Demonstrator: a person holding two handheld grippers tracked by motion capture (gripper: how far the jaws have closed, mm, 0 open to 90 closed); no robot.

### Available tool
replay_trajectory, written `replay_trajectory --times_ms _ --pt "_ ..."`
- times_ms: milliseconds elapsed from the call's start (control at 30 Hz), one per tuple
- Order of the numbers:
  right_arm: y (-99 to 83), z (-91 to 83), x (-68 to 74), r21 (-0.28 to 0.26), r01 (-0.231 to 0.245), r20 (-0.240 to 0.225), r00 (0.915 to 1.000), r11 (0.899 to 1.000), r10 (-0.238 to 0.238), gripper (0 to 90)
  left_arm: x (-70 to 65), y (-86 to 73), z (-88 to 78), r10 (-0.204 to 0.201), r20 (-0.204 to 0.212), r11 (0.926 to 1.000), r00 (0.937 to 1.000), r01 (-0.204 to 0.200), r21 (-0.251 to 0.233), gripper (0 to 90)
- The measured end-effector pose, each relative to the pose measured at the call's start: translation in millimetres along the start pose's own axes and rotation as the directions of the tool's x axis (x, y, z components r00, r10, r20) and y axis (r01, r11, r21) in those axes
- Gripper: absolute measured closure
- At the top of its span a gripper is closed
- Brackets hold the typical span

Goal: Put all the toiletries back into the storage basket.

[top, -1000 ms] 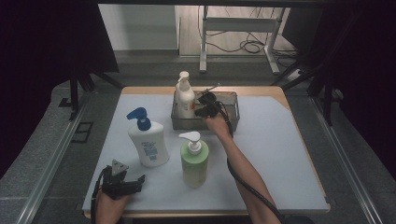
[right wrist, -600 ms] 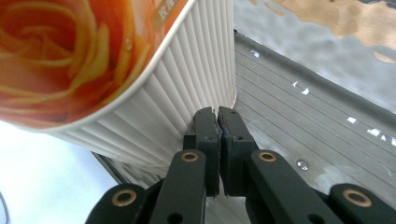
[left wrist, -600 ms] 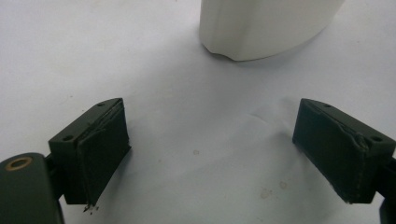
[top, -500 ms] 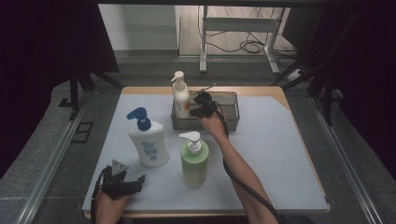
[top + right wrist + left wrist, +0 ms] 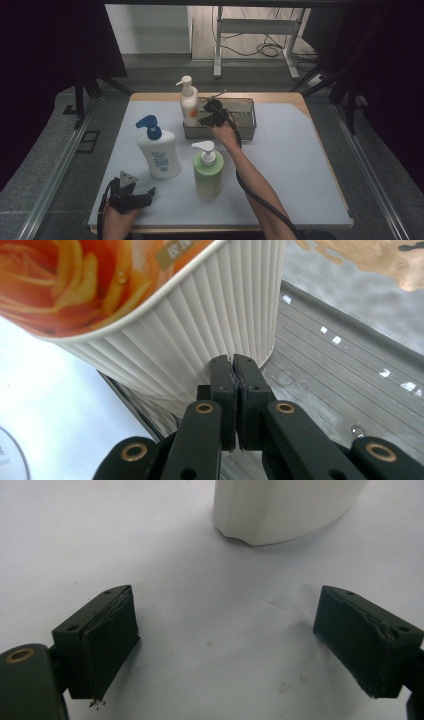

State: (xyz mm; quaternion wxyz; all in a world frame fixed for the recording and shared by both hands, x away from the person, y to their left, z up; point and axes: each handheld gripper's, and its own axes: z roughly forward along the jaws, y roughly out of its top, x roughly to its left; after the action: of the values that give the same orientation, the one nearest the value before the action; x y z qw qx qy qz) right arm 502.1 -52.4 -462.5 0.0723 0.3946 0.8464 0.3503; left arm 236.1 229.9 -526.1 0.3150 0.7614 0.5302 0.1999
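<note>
A cream pump bottle (image 5: 189, 105) with an orange flower label stands tilted at the left end of a grey metal tray (image 5: 247, 117). My right gripper (image 5: 204, 119) is shut with nothing between its jaws, and its tips press against the bottle's ribbed lower side (image 5: 200, 325). The tray's ridged floor (image 5: 340, 375) lies just behind the right gripper (image 5: 233, 362). My left gripper (image 5: 146, 192) rests low at the table's front left, open and holding nothing. Ahead of the left gripper (image 5: 225, 610) is the base of a white bottle (image 5: 285, 505).
A white bottle with a blue pump (image 5: 159, 152) and a green pump bottle (image 5: 207, 172) stand on the pale table mat between the two grippers. My right forearm passes close by the green bottle. Dark curtains and a metal stand lie beyond the table.
The cream bottle has shifted left and tipped a little, with the right gripper following against its side. The left gripper has stayed where it was.
</note>
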Motion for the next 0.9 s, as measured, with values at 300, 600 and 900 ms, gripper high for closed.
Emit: replay_trajectory --times_ms 300,600,900 --pt "-1.0 -3.1 0.4 -0.008 0.002 -0.021 0.9998 1.0 -0.003 88.6 -0.1 0.5 0.3 0.0 -0.001 1.0 1.0 0.0 0.001 10.1" --pt "-1.1 -3.9 0.7 -0.015 0.012 0.002 0.9999 1.0 -0.012 83.7 -0.1 0.6 0.5 0.0 -0.001 1.0 1.0 0.0 0.001 10.0" --pt "-1.8 -12.6 -2.9 -0.038 0.013 -0.002 0.9999 0.999 -0.013 78.2 -0.2 0.3 0.5 0.0 -0.001 1.0 1.0 0.0 0.0 10.1"
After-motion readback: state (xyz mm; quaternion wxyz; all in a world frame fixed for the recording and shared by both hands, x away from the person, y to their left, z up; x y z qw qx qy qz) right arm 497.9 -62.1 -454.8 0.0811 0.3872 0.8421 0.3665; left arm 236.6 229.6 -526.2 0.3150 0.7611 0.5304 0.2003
